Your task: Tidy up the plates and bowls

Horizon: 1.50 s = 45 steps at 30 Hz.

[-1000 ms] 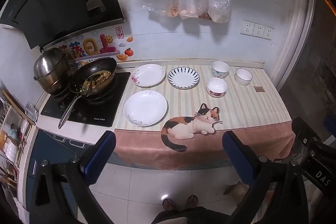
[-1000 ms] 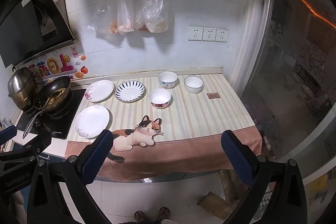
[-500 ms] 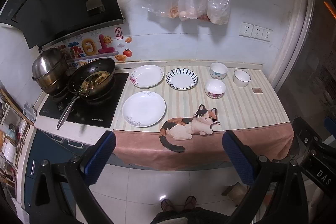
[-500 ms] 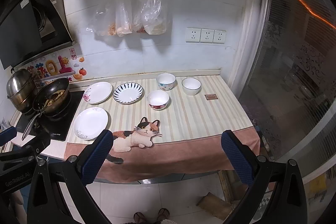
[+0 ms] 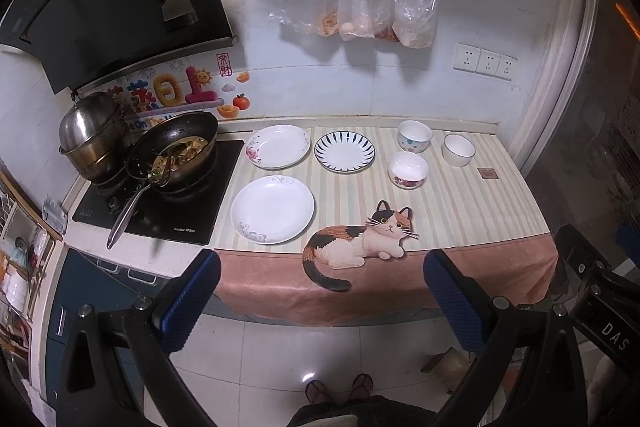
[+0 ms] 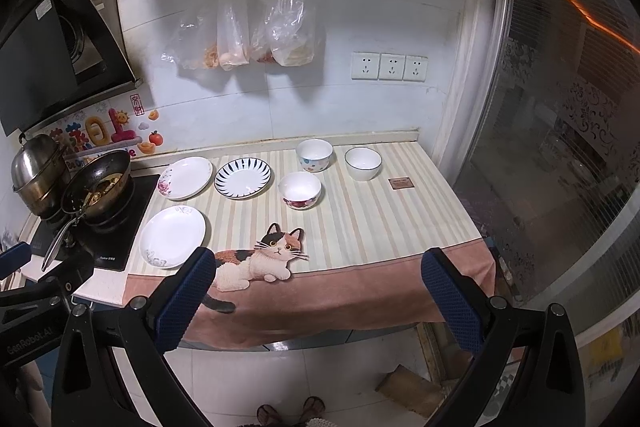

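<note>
We are holding the left gripper (image 5: 320, 301) and the right gripper (image 6: 318, 301) out over the floor in front of the counter, both with jaws wide apart and gripping nothing. The plates and bowls are all sitting on the striped cat cloth (image 5: 460, 211), well apart from either gripper. A plain white plate (image 5: 272, 209) is lying nearest the cooktop (image 5: 188, 203), with a rose-edged plate (image 5: 278, 146) behind it and a blue-rayed plate (image 5: 344, 151) beside that. Three bowls are standing further right: a dotted bowl (image 5: 415, 135), a floral-based bowl (image 5: 408, 169) and a dark-rimmed bowl (image 5: 458, 150). We are seeing only each gripper's blue pads and black arms; the lower frame is cutting off the rest. The wok (image 5: 176, 151) is partly hiding the steel pot (image 5: 90, 135), and its food is too murky to identify. A small brown square (image 5: 487, 173) near the bowls is too small to make out, as are the contents of the hanging bags (image 5: 360, 11).
</note>
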Tool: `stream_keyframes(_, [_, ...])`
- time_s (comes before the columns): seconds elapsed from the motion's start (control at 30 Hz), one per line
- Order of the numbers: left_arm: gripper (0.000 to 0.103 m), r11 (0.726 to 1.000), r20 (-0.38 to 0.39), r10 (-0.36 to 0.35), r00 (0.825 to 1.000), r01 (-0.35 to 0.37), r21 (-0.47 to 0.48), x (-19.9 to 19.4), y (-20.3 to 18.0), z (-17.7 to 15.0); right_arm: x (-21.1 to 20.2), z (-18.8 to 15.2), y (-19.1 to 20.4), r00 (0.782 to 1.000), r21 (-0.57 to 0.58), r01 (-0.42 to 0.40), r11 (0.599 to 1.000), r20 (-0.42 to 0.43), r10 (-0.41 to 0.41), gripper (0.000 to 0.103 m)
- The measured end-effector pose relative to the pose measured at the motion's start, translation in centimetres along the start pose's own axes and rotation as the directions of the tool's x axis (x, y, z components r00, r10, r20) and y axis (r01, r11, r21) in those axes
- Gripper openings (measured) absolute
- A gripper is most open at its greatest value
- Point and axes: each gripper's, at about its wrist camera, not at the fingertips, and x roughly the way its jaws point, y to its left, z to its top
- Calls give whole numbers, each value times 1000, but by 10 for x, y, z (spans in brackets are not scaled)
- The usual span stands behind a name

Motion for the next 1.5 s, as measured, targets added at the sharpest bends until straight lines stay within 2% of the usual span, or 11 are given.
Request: stream_keyframes(1.5, [103,1000,8,0,1000,0,-22,5,21,5,7,-1,19,1000,-9,-16,1000,2,17,103])
